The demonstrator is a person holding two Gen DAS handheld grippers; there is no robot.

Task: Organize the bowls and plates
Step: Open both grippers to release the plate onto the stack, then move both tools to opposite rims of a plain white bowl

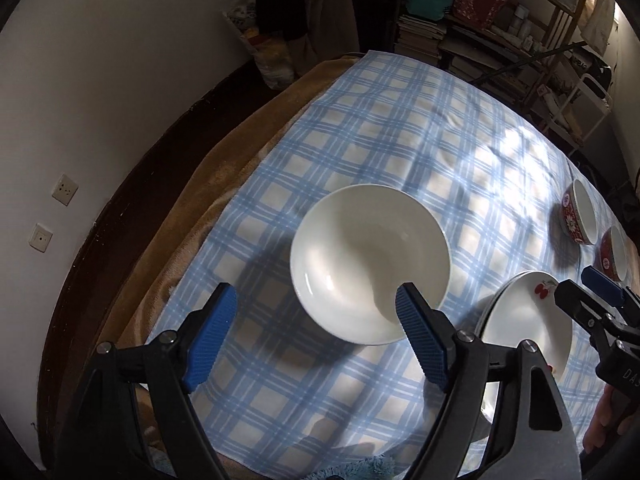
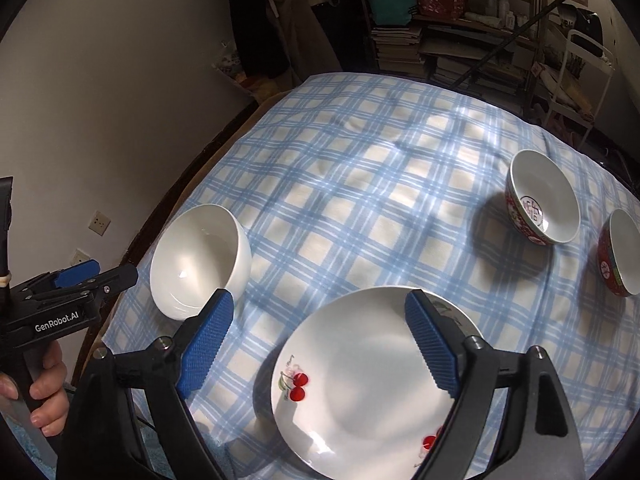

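- The left tool (image 1: 316,338) hangs released, its blue ribbed pads spread wide with nothing between them; the plain white ceramic bowl (image 1: 370,262) sits on the blue-and-white checked cloth (image 1: 400,140) just ahead of its tips, with the near rim showing behind the right-hand pad.
- The right tool (image 2: 318,342) is likewise released and empty — below and ahead of it lies the white round plate with red cherry prints (image 2: 372,384), which seems to rest on another plate, a second rim peeking out at its far edge.
- Ahead of the right tool and off to its right stand two small red-patterned bowls with white insides (image 2: 542,202), (image 2: 620,254), close to each other but apart.
- My guess is both pieces have just been set down, and the next job is gathering the bowls.
- To do it well: come down on a bowl with one pad inside the wall and one outside, squarely across the rim, not skewed.
- The surface under the cloth looks soft and rumpled — more bed than bench — so a bowl could tip if nudged; lift straight up before carrying.
- Nest the like bowls together, lowering gently, since glazed ware chips and slips against ribbed pads.
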